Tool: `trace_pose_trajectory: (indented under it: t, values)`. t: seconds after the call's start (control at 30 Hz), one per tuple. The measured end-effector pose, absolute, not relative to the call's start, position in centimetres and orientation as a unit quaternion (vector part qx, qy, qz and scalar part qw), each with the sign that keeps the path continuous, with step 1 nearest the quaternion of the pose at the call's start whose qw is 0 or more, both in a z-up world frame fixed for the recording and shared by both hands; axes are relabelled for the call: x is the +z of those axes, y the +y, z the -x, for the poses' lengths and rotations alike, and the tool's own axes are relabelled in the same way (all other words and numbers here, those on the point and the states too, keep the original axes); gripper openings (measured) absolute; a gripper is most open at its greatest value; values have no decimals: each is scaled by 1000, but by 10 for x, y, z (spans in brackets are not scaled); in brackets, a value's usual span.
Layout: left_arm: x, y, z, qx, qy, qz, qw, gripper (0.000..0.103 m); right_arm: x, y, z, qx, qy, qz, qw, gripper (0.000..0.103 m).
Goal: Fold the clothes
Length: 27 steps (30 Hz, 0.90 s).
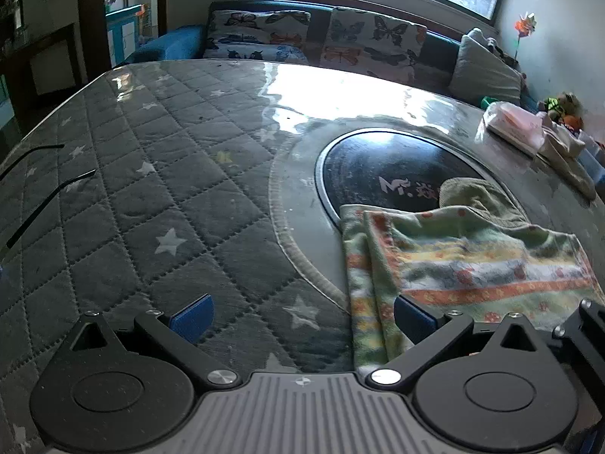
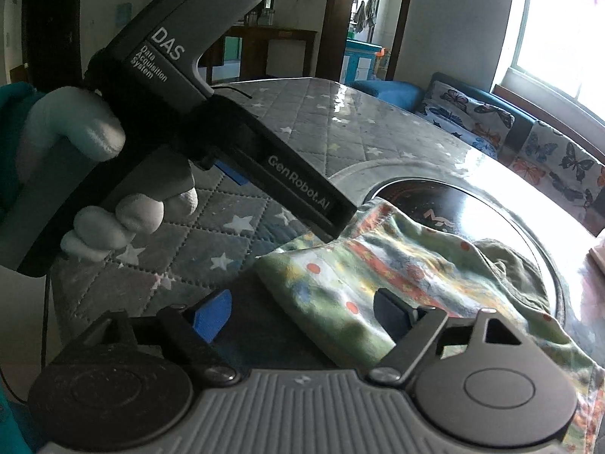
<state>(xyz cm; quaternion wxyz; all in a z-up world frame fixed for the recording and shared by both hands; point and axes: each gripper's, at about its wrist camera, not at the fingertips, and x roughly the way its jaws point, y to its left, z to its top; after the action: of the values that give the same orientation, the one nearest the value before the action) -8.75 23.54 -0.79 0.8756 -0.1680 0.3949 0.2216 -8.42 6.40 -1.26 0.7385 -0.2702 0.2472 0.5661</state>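
The striped, dotted cloth [image 1: 465, 261] lies rumpled on the table, its far end draped over the rim of the dark round inset [image 1: 382, 174] and its near-left edge doubled into a narrow fold that runs toward the left gripper [image 1: 302, 319]. That gripper hangs low over the quilted star-print table cover [image 1: 151, 196] with its jaws spread wide; its right blue pad [image 1: 412, 319] sits at the cloth's folded edge, though whether it touches is hard to say, and the left pad is over bare quilting. The right gripper [image 2: 302, 314] is also apart, nothing pinched: one pad [image 2: 389, 314] over the cloth's green near corner [image 2: 340, 302], the other over the cover. A gloved hand [image 2: 113, 189] grips the left tool's handle (seen from the right wrist). Open room lies left, a broad stretch of quilting out to the table's edge. On the right a pink packet [image 1: 514, 125] sits near the edge.
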Motion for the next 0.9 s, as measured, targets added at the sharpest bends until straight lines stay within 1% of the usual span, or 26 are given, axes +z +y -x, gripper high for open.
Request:
trace_pose_trajectory:
  t: [0.27,0.37,0.43,0.47,0.53,0.57,0.63,0.9]
  values:
    - [-5,245,91,217,390,203,871,103,-18,77,91,564,228,293,737,73]
    - [-4,248,93,209,389,227,868,103,-22,82,91,565,227,295,736,64]
    - [-4,250,94,205,388,244,865,103,-21,82,90,567,229,289,737,51]
    - [-3,252,94,202,386,253,864,103,-21,82,87,566,231,284,739,48]
    - [-3,254,95,198,383,269,861,103,-19,80,82,566,238,271,741,36]
    - [-2,255,95,197,382,275,860,103,-17,79,79,568,244,260,742,34]
    - [-2,256,95,193,379,288,858,103,-13,75,73,572,255,236,743,26]
    - [-3,258,89,154,379,359,839,103,7,55,49,579,285,146,750,16]
